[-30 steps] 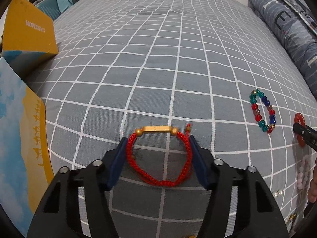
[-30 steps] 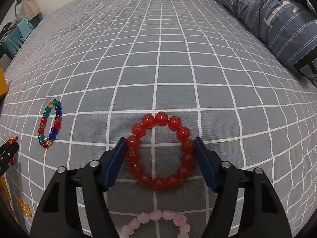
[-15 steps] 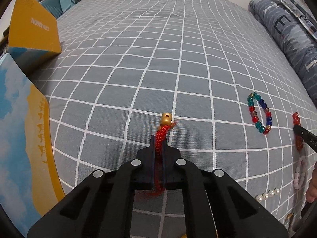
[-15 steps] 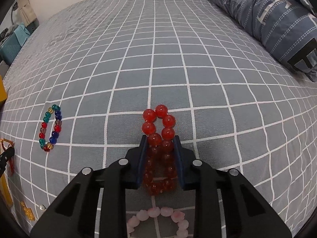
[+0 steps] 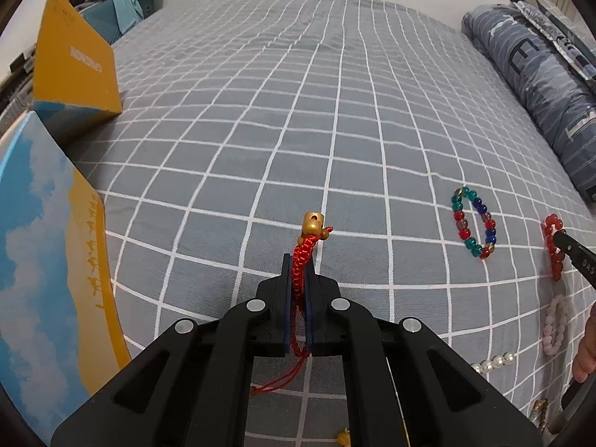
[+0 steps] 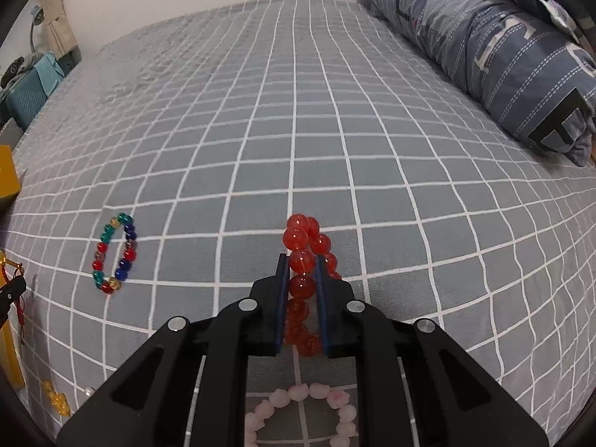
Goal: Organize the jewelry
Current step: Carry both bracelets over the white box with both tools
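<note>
Centrally, a red cord bracelet is pinched flat in the left gripper; red beads are squeezed by the closing right gripper. Both are held over a grey checked bedsheet. Yellow boxes are seen left, a striped pillow right.

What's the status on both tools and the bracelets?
Left tool shut on red cord bracelet. Right tool closing on red bead bracelet, beads pinched between pads. Multicolour bead bracelet and pink bead bracelet lie loose on bedsheet. Nothing blocking.
</note>
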Available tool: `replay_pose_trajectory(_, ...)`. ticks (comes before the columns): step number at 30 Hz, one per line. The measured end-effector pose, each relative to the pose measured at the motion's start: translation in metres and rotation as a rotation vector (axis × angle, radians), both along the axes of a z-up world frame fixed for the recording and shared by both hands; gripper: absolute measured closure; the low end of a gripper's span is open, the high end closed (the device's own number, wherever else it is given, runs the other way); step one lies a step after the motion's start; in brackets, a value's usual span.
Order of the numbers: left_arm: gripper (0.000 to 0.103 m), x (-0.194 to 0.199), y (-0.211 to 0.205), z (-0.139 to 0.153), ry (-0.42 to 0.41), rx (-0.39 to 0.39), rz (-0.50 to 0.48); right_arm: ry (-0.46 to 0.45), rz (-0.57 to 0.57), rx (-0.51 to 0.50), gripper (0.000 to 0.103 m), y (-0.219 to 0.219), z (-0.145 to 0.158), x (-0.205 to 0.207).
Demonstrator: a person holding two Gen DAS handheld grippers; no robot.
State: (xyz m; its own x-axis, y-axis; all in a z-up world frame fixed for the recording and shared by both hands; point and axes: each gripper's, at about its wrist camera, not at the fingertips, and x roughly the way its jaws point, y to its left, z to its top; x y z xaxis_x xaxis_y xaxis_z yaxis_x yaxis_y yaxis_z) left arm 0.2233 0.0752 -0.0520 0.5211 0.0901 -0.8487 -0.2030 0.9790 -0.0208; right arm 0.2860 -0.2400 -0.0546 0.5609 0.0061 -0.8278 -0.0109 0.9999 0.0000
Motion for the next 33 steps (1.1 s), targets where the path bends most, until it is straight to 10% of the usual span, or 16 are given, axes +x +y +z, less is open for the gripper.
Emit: replay_pose_trajectory(33,0.099,-0.037,-0.011,0.052,-0.234,0.060,-0.041,-0.276,0.072,-0.005,0.090,0.027,0.056,-0.057)
